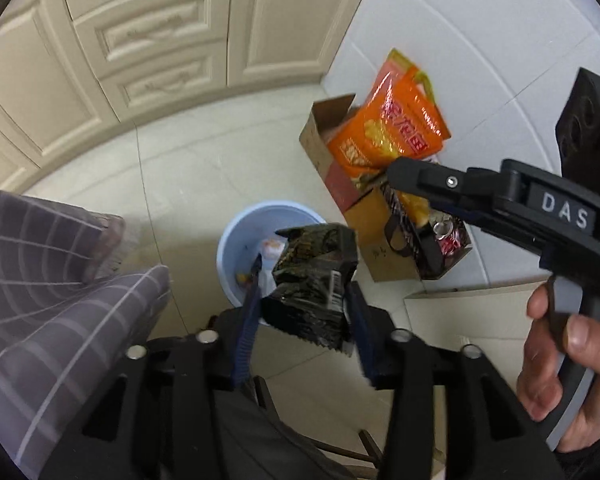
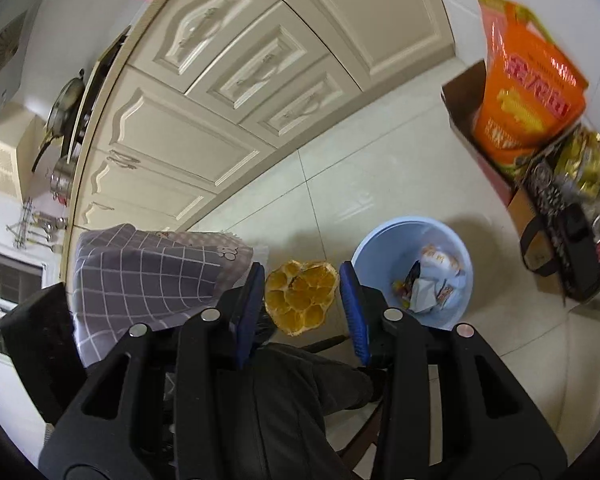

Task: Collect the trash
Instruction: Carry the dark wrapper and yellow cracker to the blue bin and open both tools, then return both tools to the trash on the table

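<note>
My left gripper [image 1: 304,280] is shut on a crumpled black snack wrapper [image 1: 312,280] and holds it just above a light blue bin [image 1: 236,236] on the floor. The bin [image 2: 364,248] holds several wrappers [image 2: 428,284]. My right gripper [image 2: 302,292] holds a clear bag of orange slices [image 2: 300,300] between its blue pads, left of the bin and above the floor. In the left wrist view the right gripper [image 1: 404,176] reaches in from the right, held by a hand [image 1: 564,368].
A cardboard box [image 1: 320,136] with an orange snack bag [image 1: 384,128] stands by the white wall, next to a second box with cans [image 1: 444,236]. Cream cabinets [image 2: 220,92] run along the floor. A checked grey cloth [image 2: 148,272] lies at the left.
</note>
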